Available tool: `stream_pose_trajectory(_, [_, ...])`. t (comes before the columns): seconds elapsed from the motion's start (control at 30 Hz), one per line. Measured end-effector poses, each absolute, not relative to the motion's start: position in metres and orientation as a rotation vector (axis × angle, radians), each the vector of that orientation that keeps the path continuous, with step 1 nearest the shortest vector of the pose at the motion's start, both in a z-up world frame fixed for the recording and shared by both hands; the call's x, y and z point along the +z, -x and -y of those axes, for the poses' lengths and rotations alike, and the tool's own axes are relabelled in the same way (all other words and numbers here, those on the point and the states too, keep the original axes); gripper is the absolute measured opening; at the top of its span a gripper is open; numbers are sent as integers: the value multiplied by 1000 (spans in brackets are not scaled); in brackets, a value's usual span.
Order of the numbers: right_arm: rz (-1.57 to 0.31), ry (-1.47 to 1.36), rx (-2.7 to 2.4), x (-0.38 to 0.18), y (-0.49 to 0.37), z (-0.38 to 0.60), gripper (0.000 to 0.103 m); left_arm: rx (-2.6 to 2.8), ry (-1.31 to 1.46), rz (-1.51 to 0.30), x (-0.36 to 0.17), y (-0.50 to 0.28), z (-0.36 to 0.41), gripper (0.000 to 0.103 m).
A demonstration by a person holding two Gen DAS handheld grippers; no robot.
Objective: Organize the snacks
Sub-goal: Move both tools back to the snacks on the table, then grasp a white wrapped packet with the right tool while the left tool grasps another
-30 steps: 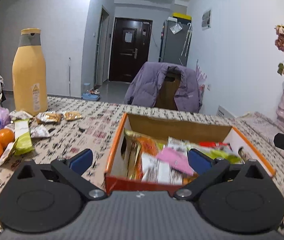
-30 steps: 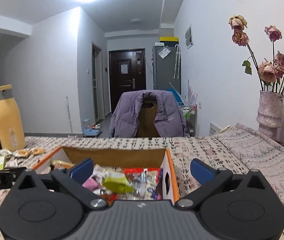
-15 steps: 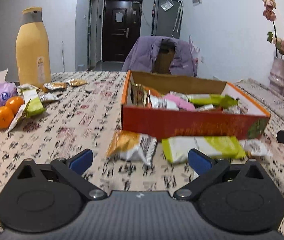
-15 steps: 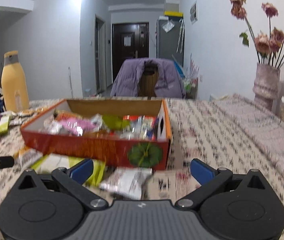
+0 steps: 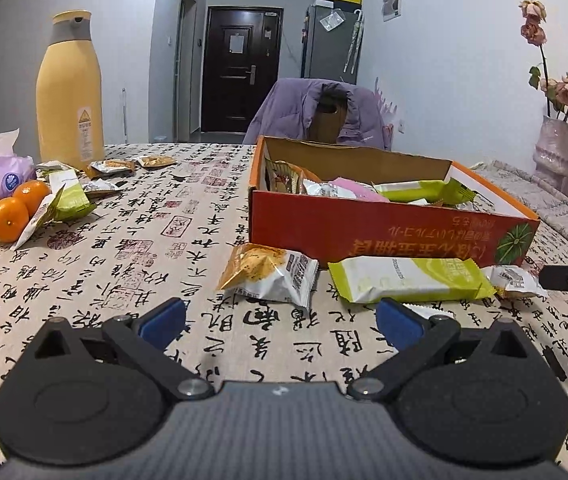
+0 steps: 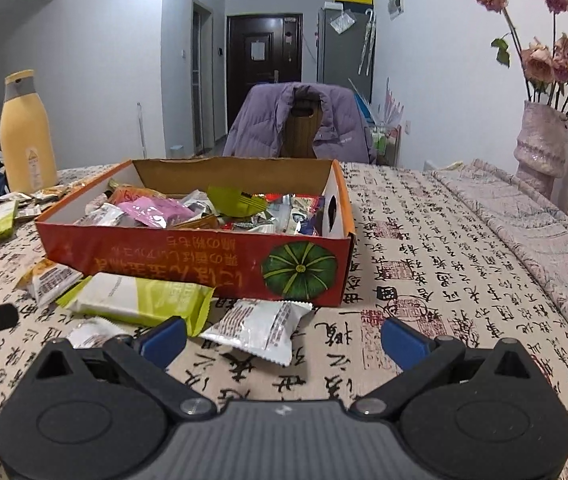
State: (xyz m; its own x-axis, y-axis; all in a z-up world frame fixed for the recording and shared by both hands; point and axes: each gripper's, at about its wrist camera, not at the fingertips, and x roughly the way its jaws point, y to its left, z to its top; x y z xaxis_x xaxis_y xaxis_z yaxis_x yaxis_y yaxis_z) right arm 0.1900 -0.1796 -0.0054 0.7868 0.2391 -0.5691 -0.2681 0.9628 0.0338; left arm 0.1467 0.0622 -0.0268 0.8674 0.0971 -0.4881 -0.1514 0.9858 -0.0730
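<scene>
the step looks like picking up the loose snacks. both the left gripper [image 5: 280,320] and the right gripper [image 6: 282,334] have jaws wide open, holding nothing. a white snack pack [image 6: 258,326] lies just past the right one, by the red box [image 6: 204,258] of snacks. next: close on it, lift, drop it in. the tabletop [image 6: 424,248] has a cloth with black writing. far off are a door [image 6: 264,64] and a chair [image 6: 302,124].

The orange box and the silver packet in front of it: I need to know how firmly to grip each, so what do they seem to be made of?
The orange box looks like printed cardboard: glossy outside, raw brown inner wall, folded corners. The silver packet looks like thin metallised plastic film: crinkled, shiny, with a serrated sealed edge. Probably soft and easily crushed.
</scene>
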Motion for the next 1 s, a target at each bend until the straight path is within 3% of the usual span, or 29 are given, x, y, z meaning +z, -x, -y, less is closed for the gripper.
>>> stream_pose_trajectory(0.13, [-679,26,262,-8,-214,174,102,131,122,-499,-26,-146,-64,103])
stream_pose_trajectory(0.2, [-713,16,250,-12,-224,172,97,131,120,-497,-26,-145,-64,103])
stream_pose_trajectory(0.63, [-762,46,250,-38,-241,155,46,128,129,-502,-28,-146,-65,103])
stream_pose_trajectory(0.73, [-737,39,261,-37,-236,158,40,130,127,-504,-28,-146,-65,103])
stream_pose_trajectory(1.0, [-604,4,264,-24,-208,172,39,134,126,-508,-28,-147,-65,103])
